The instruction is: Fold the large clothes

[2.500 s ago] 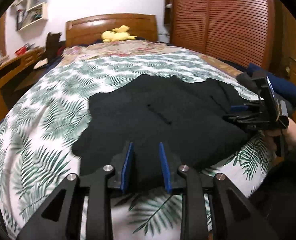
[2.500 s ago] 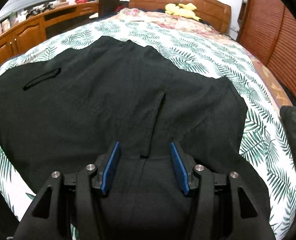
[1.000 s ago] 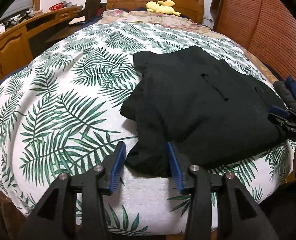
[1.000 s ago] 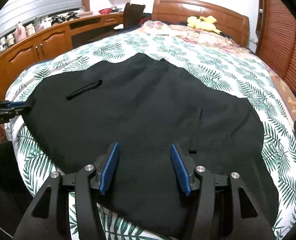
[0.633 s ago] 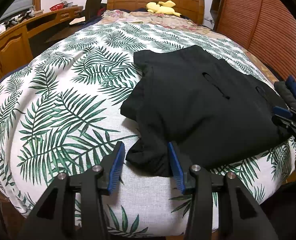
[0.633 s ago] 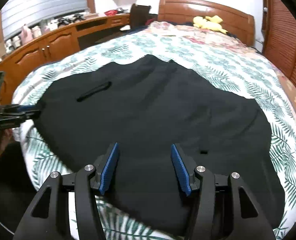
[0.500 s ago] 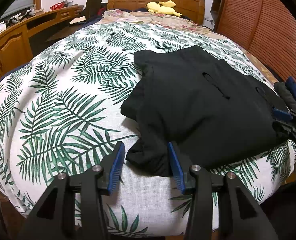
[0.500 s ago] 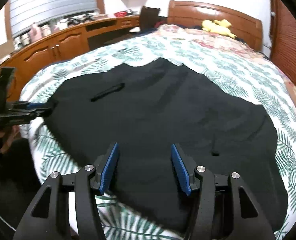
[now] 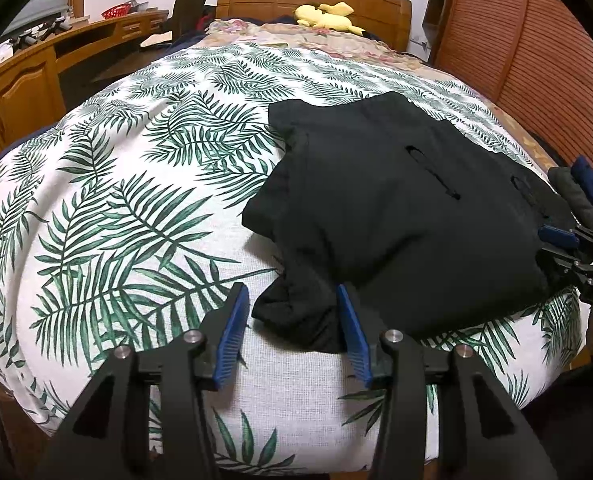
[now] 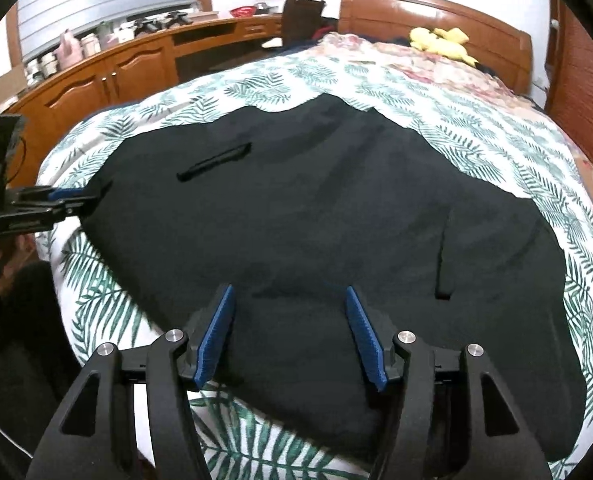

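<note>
The large black cloth garment (image 9: pixel 408 216) lies spread on the palm-leaf bedspread (image 9: pixel 128 200), its near left corner bunched. Both the left gripper (image 9: pixel 292 330) and the right gripper (image 10: pixel 290 334) stand open at its near edge, the right one's fingers having just widened, holding nothing. I judge that most folding remains.

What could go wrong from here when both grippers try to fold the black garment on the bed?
1. The left gripper has open jaws around a bunched corner of the garment; closing here may catch only some layers, giving an uneven fold.
2. The right gripper is open above flat cloth, so it may pinch the bedspread too.
3. The garment lies near the bed edge and might slide off.
</note>
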Demonstrator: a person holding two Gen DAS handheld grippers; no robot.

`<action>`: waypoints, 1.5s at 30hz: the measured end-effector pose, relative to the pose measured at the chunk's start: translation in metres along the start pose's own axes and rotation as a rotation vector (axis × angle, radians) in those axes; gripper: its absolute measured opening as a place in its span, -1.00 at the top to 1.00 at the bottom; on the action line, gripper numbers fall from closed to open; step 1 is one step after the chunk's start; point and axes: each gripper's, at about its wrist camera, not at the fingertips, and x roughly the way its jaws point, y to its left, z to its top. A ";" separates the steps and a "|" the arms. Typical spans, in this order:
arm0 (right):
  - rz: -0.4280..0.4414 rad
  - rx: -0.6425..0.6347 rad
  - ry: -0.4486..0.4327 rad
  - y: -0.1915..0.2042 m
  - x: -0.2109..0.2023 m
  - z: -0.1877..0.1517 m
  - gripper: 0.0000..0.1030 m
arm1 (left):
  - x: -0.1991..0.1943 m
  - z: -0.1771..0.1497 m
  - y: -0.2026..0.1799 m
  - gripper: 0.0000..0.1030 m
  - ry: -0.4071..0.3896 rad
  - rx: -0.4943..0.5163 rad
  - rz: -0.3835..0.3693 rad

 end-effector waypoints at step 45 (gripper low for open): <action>-0.193 0.355 -0.143 -0.167 -0.142 -0.109 -0.18 | -0.031 0.098 -0.383 0.93 -0.145 0.571 -0.339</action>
